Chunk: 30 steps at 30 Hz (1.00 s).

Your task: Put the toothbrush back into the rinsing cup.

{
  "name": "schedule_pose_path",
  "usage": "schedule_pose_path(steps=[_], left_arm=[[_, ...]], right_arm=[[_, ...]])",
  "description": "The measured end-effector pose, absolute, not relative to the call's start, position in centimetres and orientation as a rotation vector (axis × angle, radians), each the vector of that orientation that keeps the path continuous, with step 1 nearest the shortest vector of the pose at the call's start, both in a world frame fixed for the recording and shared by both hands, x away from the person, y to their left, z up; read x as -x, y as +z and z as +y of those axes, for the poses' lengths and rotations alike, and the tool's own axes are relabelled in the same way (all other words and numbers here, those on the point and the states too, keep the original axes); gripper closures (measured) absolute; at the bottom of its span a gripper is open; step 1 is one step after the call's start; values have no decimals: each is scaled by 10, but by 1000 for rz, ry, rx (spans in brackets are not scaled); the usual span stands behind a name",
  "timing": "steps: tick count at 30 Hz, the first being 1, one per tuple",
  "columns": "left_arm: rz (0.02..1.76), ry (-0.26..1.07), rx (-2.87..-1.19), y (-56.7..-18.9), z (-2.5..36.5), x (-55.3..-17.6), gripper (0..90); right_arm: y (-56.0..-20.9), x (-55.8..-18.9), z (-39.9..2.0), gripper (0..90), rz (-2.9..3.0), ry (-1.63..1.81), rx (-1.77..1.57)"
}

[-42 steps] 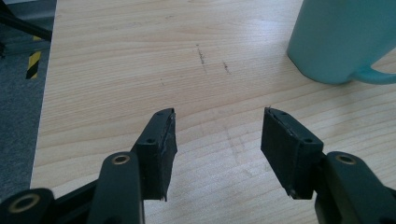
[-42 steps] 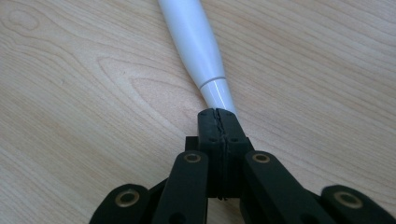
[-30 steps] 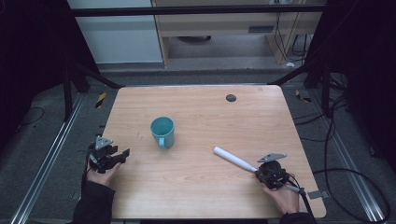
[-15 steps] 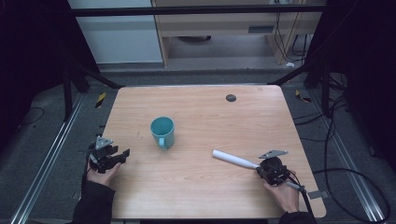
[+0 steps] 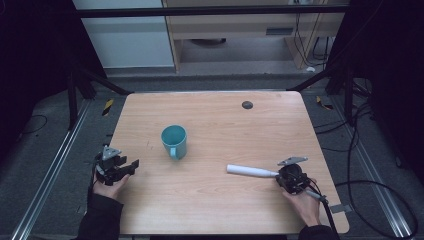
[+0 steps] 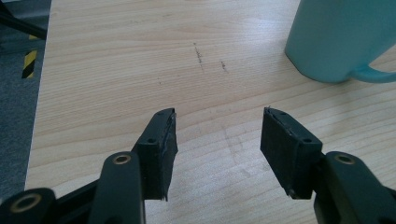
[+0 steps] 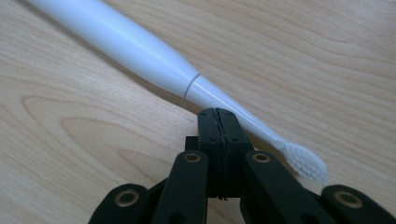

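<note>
The wooden table carries 2 things that matter here: a teal mug standing upright near its middle, a little toward the left edge, handle turned to the near edge, and a white electric toothbrush lying flat near the right near corner, its thick handle pointing toward the table's middle and its bristle head toward the person. A small dark spot sits by the far edge. The likely job is to put the toothbrush into the mug, and it looks barely begun: the brush rests on the wood, well apart from the mug, and nothing is lifted. The right gripper lies low at the brush's thin neck, its jaws pressed together with nothing between them, tips just beside or touching the neck rather than around it; it would have to open before it can grasp. The left gripper rests near the left near corner, held in the left hand, jaws spread wide and empty, aimed toward the mug.
</note>
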State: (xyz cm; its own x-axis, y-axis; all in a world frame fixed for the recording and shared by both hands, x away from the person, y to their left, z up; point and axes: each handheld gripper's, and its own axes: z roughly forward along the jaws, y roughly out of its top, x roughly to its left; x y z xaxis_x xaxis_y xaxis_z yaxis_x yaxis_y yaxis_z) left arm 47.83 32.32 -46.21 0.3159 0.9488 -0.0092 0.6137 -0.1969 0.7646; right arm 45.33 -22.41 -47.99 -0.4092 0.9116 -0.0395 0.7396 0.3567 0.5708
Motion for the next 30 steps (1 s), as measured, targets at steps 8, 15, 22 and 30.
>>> schedule_pose_path(steps=[8, 15, 22, 30], left_arm=[[1381, 631, -1909, -462, 323, -479, 458], [1380, 629, -1912, -462, 323, -479, 461], [1380, 626, -1917, -463, 323, -479, 464], [1378, 626, -1913, -462, 323, -479, 466]], right_arm=[[-480, -461, -227, 897, 2255, 685, -1454], [-480, -467, -228, 897, 2247, 705, -1477], [-481, -472, -231, 896, 2236, 712, -1485], [-479, -482, -225, 895, 2234, 701, -1461]])
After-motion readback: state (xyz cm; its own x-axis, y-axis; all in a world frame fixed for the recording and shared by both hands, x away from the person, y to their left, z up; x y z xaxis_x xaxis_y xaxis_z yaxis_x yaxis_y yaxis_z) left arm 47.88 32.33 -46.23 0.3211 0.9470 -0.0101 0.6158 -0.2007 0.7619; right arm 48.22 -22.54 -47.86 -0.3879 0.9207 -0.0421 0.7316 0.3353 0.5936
